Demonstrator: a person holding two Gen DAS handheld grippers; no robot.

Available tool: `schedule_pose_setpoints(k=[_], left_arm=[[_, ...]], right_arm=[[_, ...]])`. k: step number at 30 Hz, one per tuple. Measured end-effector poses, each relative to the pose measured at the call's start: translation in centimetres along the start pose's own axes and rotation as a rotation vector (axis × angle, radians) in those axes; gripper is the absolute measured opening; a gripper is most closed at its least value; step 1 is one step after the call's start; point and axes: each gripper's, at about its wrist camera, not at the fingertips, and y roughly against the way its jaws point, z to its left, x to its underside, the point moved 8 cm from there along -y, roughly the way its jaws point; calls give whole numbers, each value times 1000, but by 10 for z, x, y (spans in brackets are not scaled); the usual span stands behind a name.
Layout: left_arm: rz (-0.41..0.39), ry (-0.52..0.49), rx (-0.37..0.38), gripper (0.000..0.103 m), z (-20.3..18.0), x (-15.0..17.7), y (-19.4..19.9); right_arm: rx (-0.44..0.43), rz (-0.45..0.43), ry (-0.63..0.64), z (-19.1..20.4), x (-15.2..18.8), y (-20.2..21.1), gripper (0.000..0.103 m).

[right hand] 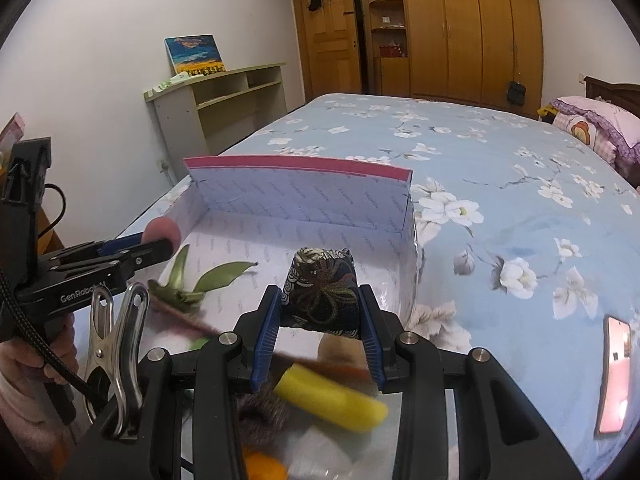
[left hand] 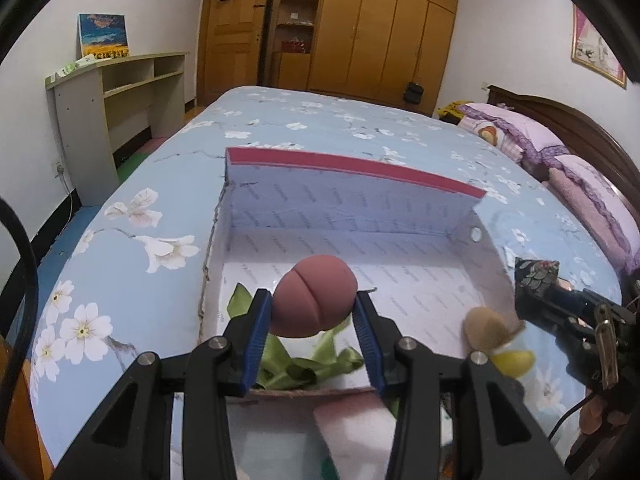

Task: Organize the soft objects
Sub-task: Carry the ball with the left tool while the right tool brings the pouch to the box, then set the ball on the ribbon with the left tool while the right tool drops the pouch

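My left gripper [left hand: 314, 312] is shut on a pink, egg-shaped soft ball [left hand: 314, 302] with a groove down it, held over the open white box [left hand: 332, 208]. From the right wrist view the same ball [right hand: 162, 230] pokes out past the left gripper's tip. My right gripper [right hand: 320, 306] is shut on a dark patterned fabric pouch [right hand: 320, 286] above the box's near right part. The pouch [left hand: 536, 274] and the right gripper also show at the right edge of the left wrist view. Green fabric leaves [right hand: 208, 280] lie on the box floor.
The box has a red-edged back flap [right hand: 296, 162] and sits on a blue floral bedspread [right hand: 500, 184]. A yellow sponge [right hand: 332, 398], a furry dark piece and an orange item lie blurred under the right gripper. A phone [right hand: 614, 372] lies at right. Pillows [left hand: 532, 136] are at the bed's head.
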Motion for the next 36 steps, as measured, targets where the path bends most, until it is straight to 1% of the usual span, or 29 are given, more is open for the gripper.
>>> schedule_pose_setpoints(k=[4,12,15,19,21,26,32,36], left_arm=[[21,11,2,44,3,0,-14],[71,15,12,44,0,10,-37],[90,5,-2,44,0,15,-44],[94,-27,-24,44,-3,19,-46],[113,-26,-32,44,-4,23,-49],[113,-18,-35,44,-5,25,-47],[111,-31,-48,45,-8,28,-46],[92,-40,-47,45,-11,26,-44]], right_arm=[[5,10,-27,-7,0,-14,39],[47,31,-19,-17,5,-34,39],[63,45,-18,-22,9,-41,39],[55,57,-26,-23,15,-50,39],[49,57,-22,-21,16,-52,39],[57,65,-30,-26,17,-54,39],[74,79,-20,-29,20,-56,39],[67,75,-23,-29,18,-56,39]])
